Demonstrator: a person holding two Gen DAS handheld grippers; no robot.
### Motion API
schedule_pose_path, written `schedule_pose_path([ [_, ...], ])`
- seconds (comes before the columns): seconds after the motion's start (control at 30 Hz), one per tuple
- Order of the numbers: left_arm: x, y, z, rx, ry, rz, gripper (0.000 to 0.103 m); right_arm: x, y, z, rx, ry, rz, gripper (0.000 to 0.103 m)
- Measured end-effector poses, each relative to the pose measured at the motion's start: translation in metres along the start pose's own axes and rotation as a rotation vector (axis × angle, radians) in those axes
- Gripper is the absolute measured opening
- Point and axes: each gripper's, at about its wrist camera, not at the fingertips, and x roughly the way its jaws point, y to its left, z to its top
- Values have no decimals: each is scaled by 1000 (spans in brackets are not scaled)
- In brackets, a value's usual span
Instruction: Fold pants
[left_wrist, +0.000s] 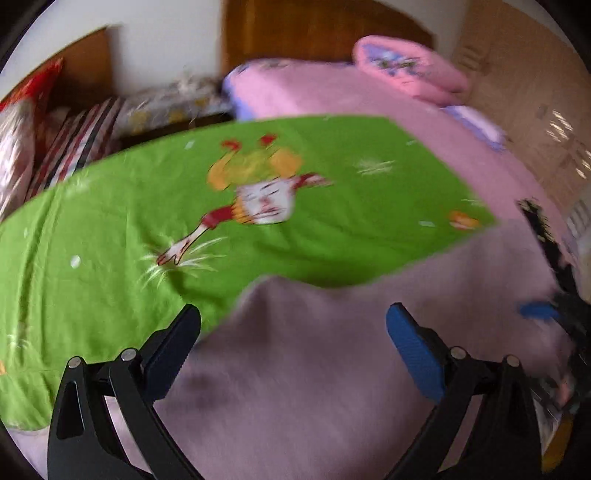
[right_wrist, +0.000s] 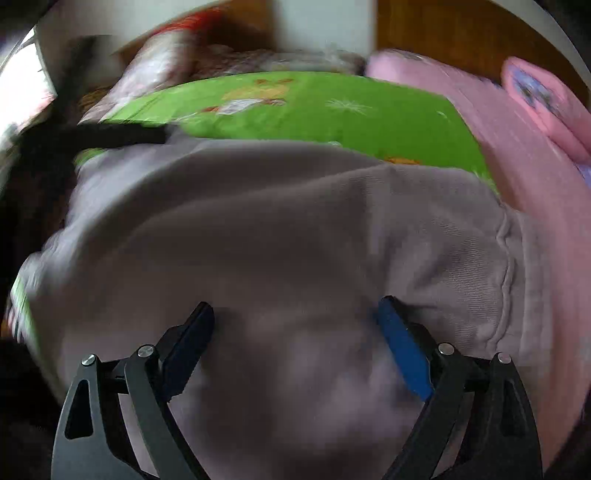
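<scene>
- Bedroom, both views motion-blurred; a bed with a pink cover carries everything, a wooden headboard behind it at the far end.
- Pants, mauve-grey and soft-looking, lie spread on the bed at its near edge, partly over a green sheet with a cartoon print.
- Right wrist view: the pants fill most of the frame; a ribbed band with a stitched seam runs along their right side, next to bare pink cover.
- Left wrist view: the pants' edge cuts diagonally across the green sheet, which reaches toward the bed's left edge.
- Right gripper: jaws spread wide, nothing clamped; the pants lie beneath and between the fingers. Whether the tips touch the cloth, I cannot tell.
- Left gripper: jaws also spread wide, empty, above the pants' edge where mauve meets green.
- Pink pillow sits at the bed's far right corner.
- Striped and patterned bedding is heaped off the bed's far left edge.
- Pale tiled floor shows past the bed's right edge.
</scene>
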Motion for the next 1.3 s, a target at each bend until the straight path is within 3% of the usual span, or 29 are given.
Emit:
schedule_pose_path([
  [0.07, 16, 10, -1, -7, -22, 44, 102, -11, -16, -14, -7, -2, 88, 87],
  [0.13, 16, 13, 1, -48, -23, 50, 102, -17, -28, -20, 26, -16, 144, 86],
  [0.2, 21, 7, 1, -26, -22, 89, 102, -18, -30, -19, 26, -30, 172, 86],
  [0.33, 18, 6, 4, -24, -19, 134, 102, -17, -25, -16, 7, -34, 163, 86],
  [0.5, 13, 8, 3, -46, -33, 159, 102, -34, -28, -36, 9, -50, 177, 86],
  [0.63, 6, 11, 3, -76, -67, 185, 101, -50, -30, -45, 24, -67, 131, 86],
  [0.7, -11, 4, 1, -83, -124, 220, 100, -62, -32, -46, 64, -98, 112, 88],
  [0.77, -36, -15, 1, -69, -190, 134, 101, -79, -33, -47, 108, -151, 77, 88],
  [0.83, -50, -47, 2, 5, -209, 34, 101, -91, -25, -47, 101, -205, 115, 88],
  [0.97, -29, -103, -1, 145, -128, -95, 101, -80, 13, -35, 23, -217, 229, 89],
  [1.07, 5, -124, -8, 208, -57, -62, 101, -61, 37, -35, -24, -161, 301, 89],
  [1.13, 16, -125, -10, 225, -41, -38, 102, -42, 34, -50, 1, -48, 275, 89],
  [1.2, 19, -125, -9, 219, -36, -28, 102, -44, 27, -70, -11, -71, 269, 88],
  [1.3, 19, -124, -10, 232, -36, -14, 102, -57, 9, -83, 77, -66, 313, 88],
])
